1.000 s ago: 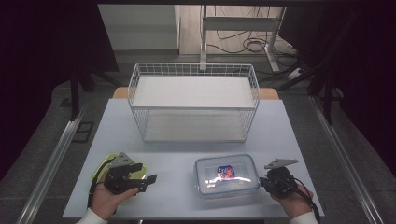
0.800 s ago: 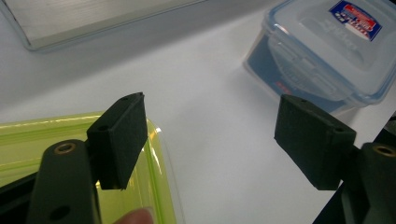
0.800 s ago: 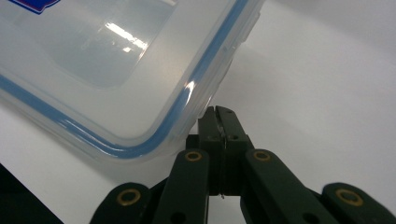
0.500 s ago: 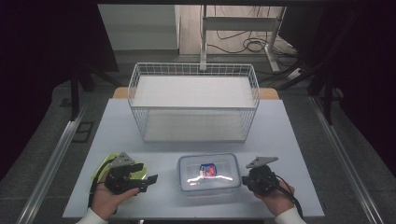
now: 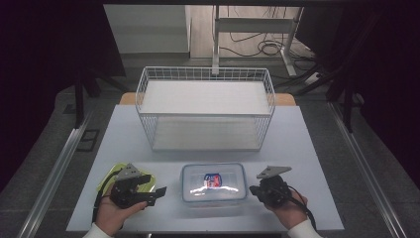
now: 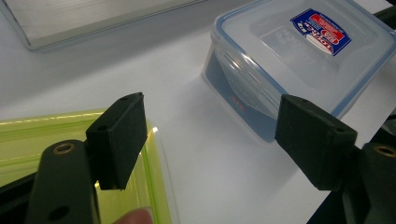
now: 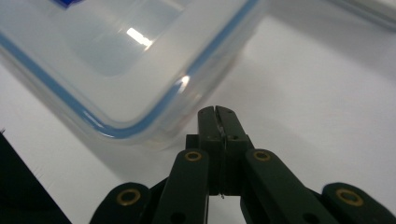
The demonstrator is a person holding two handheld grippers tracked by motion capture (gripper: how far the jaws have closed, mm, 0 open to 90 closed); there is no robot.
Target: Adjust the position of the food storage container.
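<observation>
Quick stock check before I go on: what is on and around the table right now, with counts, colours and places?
Food container: one, clear with a blue-rimmed lid and a red-and-blue label, front centre of the table, between the two grippers.
Green tray: one, translucent yellow-green, front left, under the left gripper.
Wire basket: one, white, back centre of the table.
Table: one, pale grey-white top.
Metal frame and cables: on the floor behind the table.
Left gripper: black, jaws wide open, aimed at the container's left side.
Right gripper: black, jaws shut, tips at the container's right edge; contact unclear.
Hands: two, at the front edge.
</observation>
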